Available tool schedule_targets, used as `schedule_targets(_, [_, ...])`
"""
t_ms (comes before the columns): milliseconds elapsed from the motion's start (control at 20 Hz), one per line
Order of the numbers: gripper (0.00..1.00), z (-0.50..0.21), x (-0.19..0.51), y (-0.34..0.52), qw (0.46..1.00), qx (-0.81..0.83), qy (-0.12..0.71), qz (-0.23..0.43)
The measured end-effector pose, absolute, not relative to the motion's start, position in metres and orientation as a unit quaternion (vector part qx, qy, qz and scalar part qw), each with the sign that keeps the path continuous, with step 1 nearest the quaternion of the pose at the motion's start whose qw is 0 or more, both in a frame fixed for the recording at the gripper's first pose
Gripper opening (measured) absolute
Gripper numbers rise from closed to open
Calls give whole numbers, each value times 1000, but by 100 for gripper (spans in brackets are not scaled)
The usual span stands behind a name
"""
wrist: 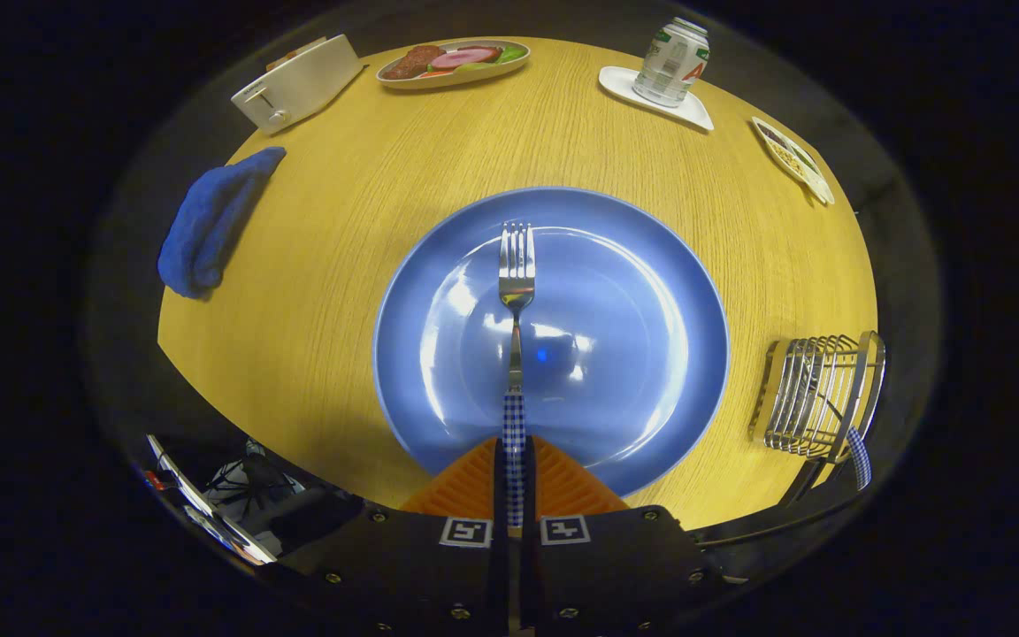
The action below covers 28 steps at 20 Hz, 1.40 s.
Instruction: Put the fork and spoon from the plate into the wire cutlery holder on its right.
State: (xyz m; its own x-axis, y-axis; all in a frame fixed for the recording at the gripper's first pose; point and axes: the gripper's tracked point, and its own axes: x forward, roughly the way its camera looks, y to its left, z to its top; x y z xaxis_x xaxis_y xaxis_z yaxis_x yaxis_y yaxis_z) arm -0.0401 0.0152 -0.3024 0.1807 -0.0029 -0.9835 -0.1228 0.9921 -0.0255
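Note:
My gripper (515, 460) is shut on the fork (516, 292), both fingers pressing its blue-checked handle. The steel tines point away from me over the middle of the blue plate (651, 265), which lies on the round wooden table just ahead of the fingers. To the plate's right stands the wire cutlery holder (815, 398). A blue-checked handle (859, 457) sticks out of the holder on its near side; its head is hidden among the wires.
Beyond the plate sit a white toaster (297, 84), an oval dish of food (454, 62), a can (671, 62) on a white coaster, and a small patterned dish (792, 159). A blue cloth (213, 221) lies at the table's left edge.

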Motion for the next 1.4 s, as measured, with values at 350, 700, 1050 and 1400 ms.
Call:
schedule_targets(350, [6, -273, -43, -1, 764, -74, 639, 53])
schedule_targets(700, [6, -217, -68, -42, 747, -99, 654, 66])
schedule_targets(1050, [6, -180, -91, -95, 734, -117, 668, 47])
schedule_targets(1400, [6, -150, -124, -145, 702, -135, 698, 39])
